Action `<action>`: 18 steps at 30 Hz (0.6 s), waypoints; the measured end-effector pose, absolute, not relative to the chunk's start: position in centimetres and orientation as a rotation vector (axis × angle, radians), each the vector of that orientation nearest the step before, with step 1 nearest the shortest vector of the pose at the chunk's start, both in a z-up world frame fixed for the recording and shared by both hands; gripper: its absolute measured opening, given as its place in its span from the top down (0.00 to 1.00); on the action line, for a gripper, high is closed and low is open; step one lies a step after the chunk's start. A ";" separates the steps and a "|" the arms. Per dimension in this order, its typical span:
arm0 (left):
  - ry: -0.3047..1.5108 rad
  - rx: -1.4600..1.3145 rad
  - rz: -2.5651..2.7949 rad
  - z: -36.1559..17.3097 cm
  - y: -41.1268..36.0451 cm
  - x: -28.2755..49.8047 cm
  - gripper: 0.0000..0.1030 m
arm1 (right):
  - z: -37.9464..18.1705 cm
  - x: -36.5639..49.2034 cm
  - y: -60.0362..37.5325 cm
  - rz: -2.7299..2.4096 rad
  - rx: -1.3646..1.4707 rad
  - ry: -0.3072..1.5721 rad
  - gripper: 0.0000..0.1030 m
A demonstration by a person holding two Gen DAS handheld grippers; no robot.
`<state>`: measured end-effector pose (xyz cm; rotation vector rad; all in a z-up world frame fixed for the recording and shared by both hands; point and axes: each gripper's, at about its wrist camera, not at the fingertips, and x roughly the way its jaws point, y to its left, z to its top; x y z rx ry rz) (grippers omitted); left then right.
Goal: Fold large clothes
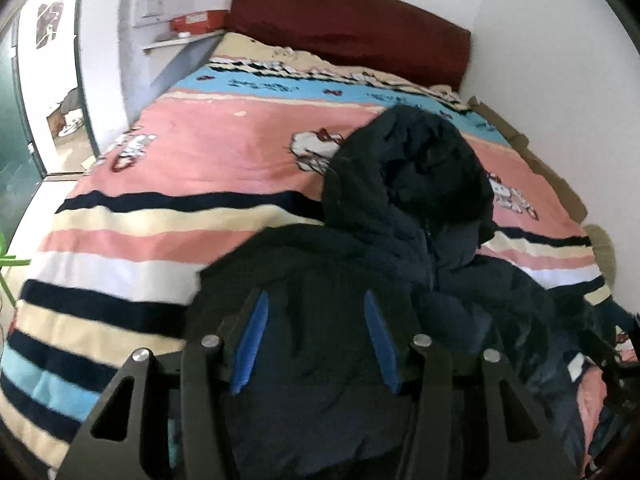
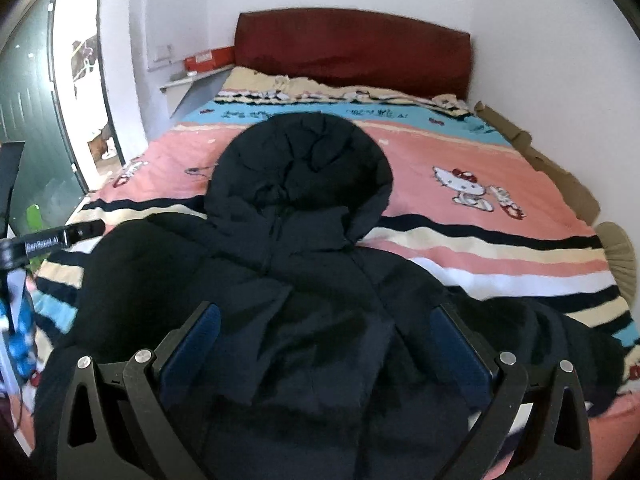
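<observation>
A dark navy hooded puffer jacket point(image 1: 404, 216) point(image 2: 304, 240) lies front up on the striped pink cartoon bedspread point(image 1: 224, 140) point(image 2: 480, 208). Its hood points to the headboard and its zip is closed. The body bunches toward the near edge, with a sleeve spreading right point(image 2: 560, 332). My left gripper point(image 1: 315, 298) hovers over the jacket's lower left part, its blue pads point(image 1: 252, 344) apart and nothing pinched between them. Over the jacket's middle, my right gripper point(image 2: 326, 314) stands wide open, with only fabric showing below the gap.
A dark red headboard point(image 2: 352, 48) closes the far end. A wall shelf with a red box point(image 2: 208, 58) sits at the back left beside a doorway point(image 2: 96, 112). Cardboard point(image 2: 560, 168) lines the right wall. A black labelled device point(image 2: 60, 236) pokes in at left.
</observation>
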<state>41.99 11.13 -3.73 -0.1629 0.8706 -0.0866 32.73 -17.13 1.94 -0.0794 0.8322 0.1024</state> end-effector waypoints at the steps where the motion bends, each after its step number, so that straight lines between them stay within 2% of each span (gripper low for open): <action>1: 0.877 -0.160 -0.091 -4.3 10.7 42.3 0.53 | 1.2 33.6 -17.0 0.103 -0.080 0.842 0.01; 6: 0.913 -0.101 -0.096 -8.2 8.3 43.5 0.53 | -3.8 37.6 -17.2 0.082 -0.077 0.927 0.01; 12: 0.941 -0.088 -0.115 -10.3 7.6 43.5 0.51 | -9.4 39.0 -18.3 0.073 -0.040 1.064 0.01; 18: 0.996 -0.068 -0.160 -11.3 7.3 42.1 0.50 | -10.4 35.7 -19.0 0.121 -0.016 1.121 0.01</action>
